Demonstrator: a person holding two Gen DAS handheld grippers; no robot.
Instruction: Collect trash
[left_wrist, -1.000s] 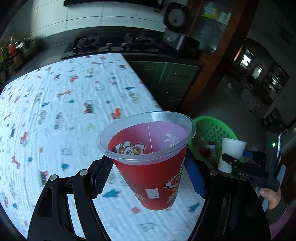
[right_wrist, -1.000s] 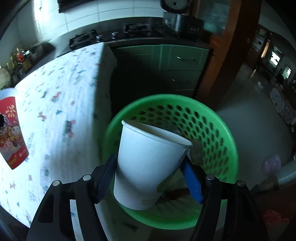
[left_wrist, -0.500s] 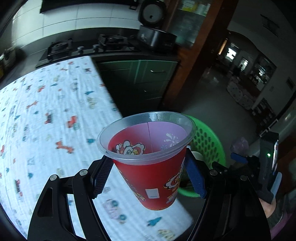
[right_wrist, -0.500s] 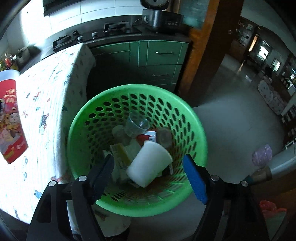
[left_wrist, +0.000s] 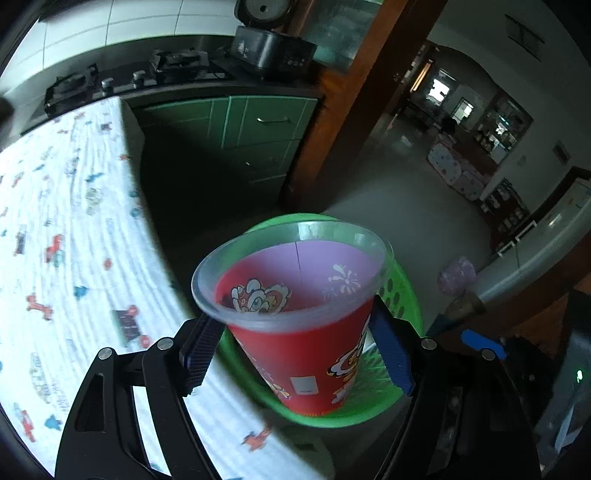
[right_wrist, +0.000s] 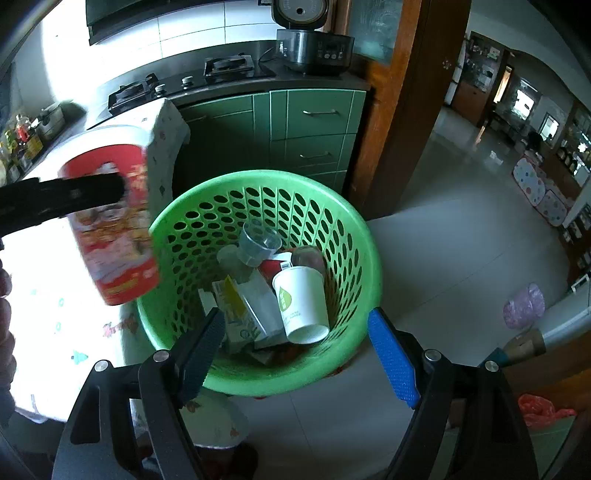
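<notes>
Step in hand: carrying trash to the bin. The left gripper (left_wrist: 295, 354) clamps the red cup (left_wrist: 295, 314) above the green basket (right_wrist: 354, 236), near its table-side rim. The right gripper (right_wrist: 295, 354) is opening, nothing between its pads — white cup (right_wrist: 301, 302) lies inside. Next: release over the centre; open floor beyond.

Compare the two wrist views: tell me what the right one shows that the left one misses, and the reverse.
Only the right wrist view shows the basket's contents: the white paper cup, a clear plastic cup and cartons, with the right gripper empty, its jaws opening. Only the left wrist view shows the red cup's purple inside, gripped in the left gripper. Both show the green basket, the patterned tablecloth and the green cabinets.
</notes>
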